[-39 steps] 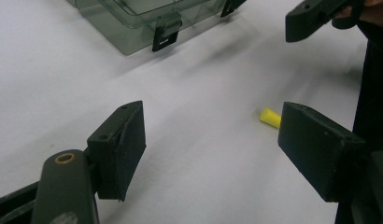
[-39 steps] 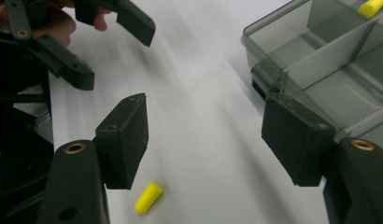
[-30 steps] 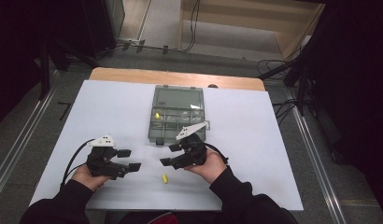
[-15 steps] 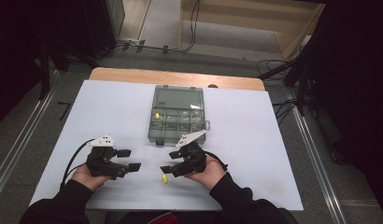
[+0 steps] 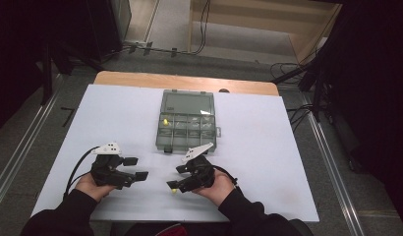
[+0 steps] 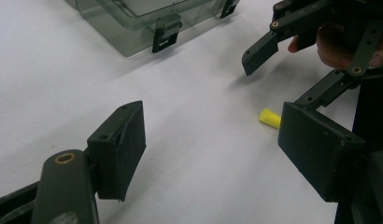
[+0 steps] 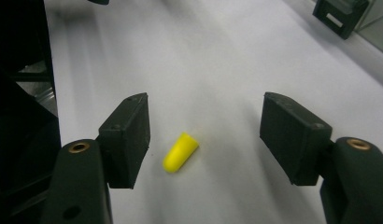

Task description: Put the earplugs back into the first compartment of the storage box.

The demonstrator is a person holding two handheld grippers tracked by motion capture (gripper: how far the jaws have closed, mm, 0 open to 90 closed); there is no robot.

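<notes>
Your right gripper (image 7: 206, 135) hangs just above the sheet (image 5: 116, 118), jaws spread wide with the yellow earplug (image 7: 180, 152) lying on its side between them, nearer the jaw at the left of the right gripper view and touching neither pad. No writing can be read on it or on the box (image 5: 186, 122). Seen from your left gripper (image 6: 213, 149), also spread and holding nothing, the earplug (image 6: 270, 118) pokes out from behind its right-hand jaw, under the right gripper (image 6: 269, 79). The box sits farther ahead of both tools, lid open.
</notes>
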